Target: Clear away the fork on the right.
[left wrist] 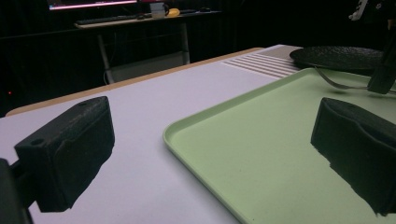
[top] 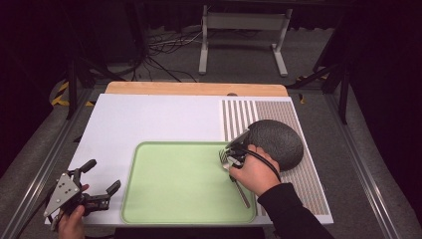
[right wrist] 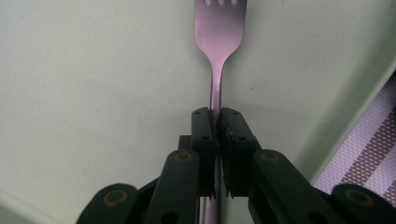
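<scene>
Where the high view looks down on the desk, the right tongs are clamped on a fork at the right side of a pale green tray, just beside a dark round plate on a striped mat; the left tongs stand wide apart and hold nothing at the tray's left edge. From the left gripper view, the left tongs straddle the tray's rim, one jaw over the white desk, one over the tray, with the plate far off. Seen in the right gripper view, the right tongs pinch the fork's handle, its tines pointing away over the tray.
</scene>
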`<action>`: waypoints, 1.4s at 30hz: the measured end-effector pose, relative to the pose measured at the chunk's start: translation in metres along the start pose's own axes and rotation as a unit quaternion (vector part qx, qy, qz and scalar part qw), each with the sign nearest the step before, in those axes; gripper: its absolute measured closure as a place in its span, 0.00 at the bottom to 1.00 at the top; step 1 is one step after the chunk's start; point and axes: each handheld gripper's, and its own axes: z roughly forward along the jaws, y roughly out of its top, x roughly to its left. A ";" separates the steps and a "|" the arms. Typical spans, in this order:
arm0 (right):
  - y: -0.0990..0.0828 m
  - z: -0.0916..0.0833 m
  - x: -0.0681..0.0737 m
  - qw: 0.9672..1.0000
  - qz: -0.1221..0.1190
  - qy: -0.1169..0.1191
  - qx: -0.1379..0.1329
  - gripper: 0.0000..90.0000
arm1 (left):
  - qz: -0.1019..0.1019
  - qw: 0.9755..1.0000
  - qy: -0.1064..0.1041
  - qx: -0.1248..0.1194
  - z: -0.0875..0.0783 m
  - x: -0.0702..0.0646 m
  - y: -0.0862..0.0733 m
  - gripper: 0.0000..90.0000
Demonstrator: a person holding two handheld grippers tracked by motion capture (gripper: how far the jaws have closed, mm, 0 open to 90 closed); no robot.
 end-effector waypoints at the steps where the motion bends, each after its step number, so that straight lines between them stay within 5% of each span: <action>1: 0.000 0.000 0.000 1.000 0.001 0.000 0.001 0.94 | 0.000 1.000 0.000 0.001 0.000 0.000 0.000 0.00; 14: 0.000 0.000 0.002 1.000 0.002 0.003 -0.005 0.87 | 0.000 1.000 -0.001 0.000 0.000 0.000 0.000 0.00; 19: -0.001 -0.005 0.004 0.999 -0.019 0.001 -0.030 0.74 | 0.000 1.000 -0.001 0.000 0.001 -0.001 0.000 0.00; 21: -0.001 -0.006 0.005 0.998 -0.030 0.007 -0.049 0.61 | 0.001 1.000 -0.002 0.000 0.001 -0.001 0.000 0.00; 24: 0.001 -0.006 0.006 0.989 -0.059 0.036 -0.132 0.25 | 0.001 1.000 -0.001 0.001 0.001 -0.001 0.000 0.00; 28: 0.002 -0.007 0.008 0.978 -0.102 0.043 -0.175 0.20 | 0.001 1.000 -0.002 0.000 0.001 -0.001 0.000 0.00; 34: 0.003 -0.004 0.011 0.962 -0.148 0.064 -0.220 0.18 | 0.002 1.000 -0.002 0.000 0.001 -0.001 0.000 0.00; 38: 0.005 0.002 0.012 0.947 -0.165 0.108 -0.253 0.23 | 0.003 1.000 -0.002 0.001 0.001 -0.001 0.000 0.00; 39: 0.005 0.002 0.012 0.947 -0.165 0.108 -0.253 0.23 | 0.003 1.000 -0.002 0.001 0.001 -0.001 0.000 0.00; 42: 0.005 0.007 0.013 0.944 -0.185 0.099 -0.256 0.44 | 0.003 1.000 -0.002 0.000 0.001 -0.001 0.000 0.00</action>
